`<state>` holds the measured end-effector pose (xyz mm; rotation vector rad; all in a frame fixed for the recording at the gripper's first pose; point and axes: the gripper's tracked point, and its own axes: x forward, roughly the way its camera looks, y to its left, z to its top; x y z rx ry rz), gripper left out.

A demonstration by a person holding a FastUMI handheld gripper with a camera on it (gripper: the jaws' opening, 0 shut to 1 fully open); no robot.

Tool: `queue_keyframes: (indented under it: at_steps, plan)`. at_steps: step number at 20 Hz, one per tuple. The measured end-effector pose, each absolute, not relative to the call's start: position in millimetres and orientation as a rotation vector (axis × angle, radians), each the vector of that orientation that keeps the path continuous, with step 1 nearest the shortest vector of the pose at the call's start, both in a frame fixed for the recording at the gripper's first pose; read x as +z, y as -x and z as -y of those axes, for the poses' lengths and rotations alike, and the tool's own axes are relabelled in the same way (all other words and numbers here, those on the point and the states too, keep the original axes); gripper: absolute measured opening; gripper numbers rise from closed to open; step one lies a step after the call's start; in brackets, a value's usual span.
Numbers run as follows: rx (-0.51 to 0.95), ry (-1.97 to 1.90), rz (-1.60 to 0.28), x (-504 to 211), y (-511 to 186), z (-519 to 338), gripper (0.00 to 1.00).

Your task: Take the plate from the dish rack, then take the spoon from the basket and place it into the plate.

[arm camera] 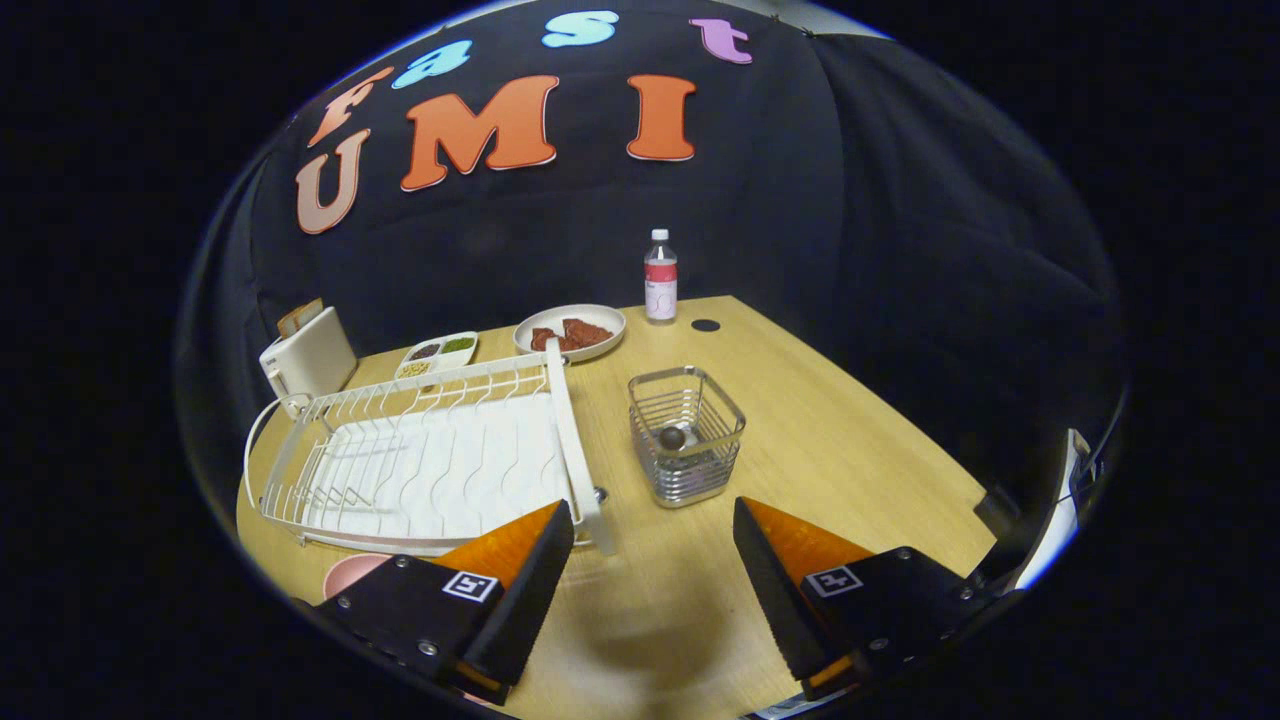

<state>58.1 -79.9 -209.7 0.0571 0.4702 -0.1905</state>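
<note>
One white toaster (308, 362) upper left; one empty white wire dish rack (430, 465); one pink plate (352, 574) lower left, beside the gripper (652, 560), fingers apart, holding nothing; one spoon (672, 438) inside one steel wire basket (686, 435), centre; one bottle (660, 277).

Wooden table (800, 450) holding a white dish rack (420, 460), wire basket (686, 435), toaster (306, 362), food plate (570, 332), bottle (660, 277), and gripper (652, 545) fingers spread above it.

White wire rack (420, 465) lay on the worktop. Pink plate (352, 574) sat just in front of it. Spoon (673, 438) stood in the wire basket (687, 435) right of the rack.
</note>
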Motion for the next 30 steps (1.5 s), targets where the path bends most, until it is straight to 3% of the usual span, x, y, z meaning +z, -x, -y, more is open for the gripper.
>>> queue_keyframes:
  at_steps: [9, 13, 21, 22, 26, 30]
  plan:
    - [-0.136, -0.014, -0.392, -218.4, -113.2, 96.9, 0.95]
    - [-0.125, -0.001, -0.394, -226.5, -127.1, 102.6, 0.80]
    - [-0.073, 0.036, -0.359, -224.0, -126.2, 102.8, 0.32]
    - [-0.068, 0.054, -0.354, -224.7, -124.9, 101.6, 0.16]
    - [-0.054, 0.047, -0.343, -213.7, -123.1, 100.5, 0.08]
    - [-0.070, 0.039, -0.302, -187.1, -120.5, 105.8, 0.08]
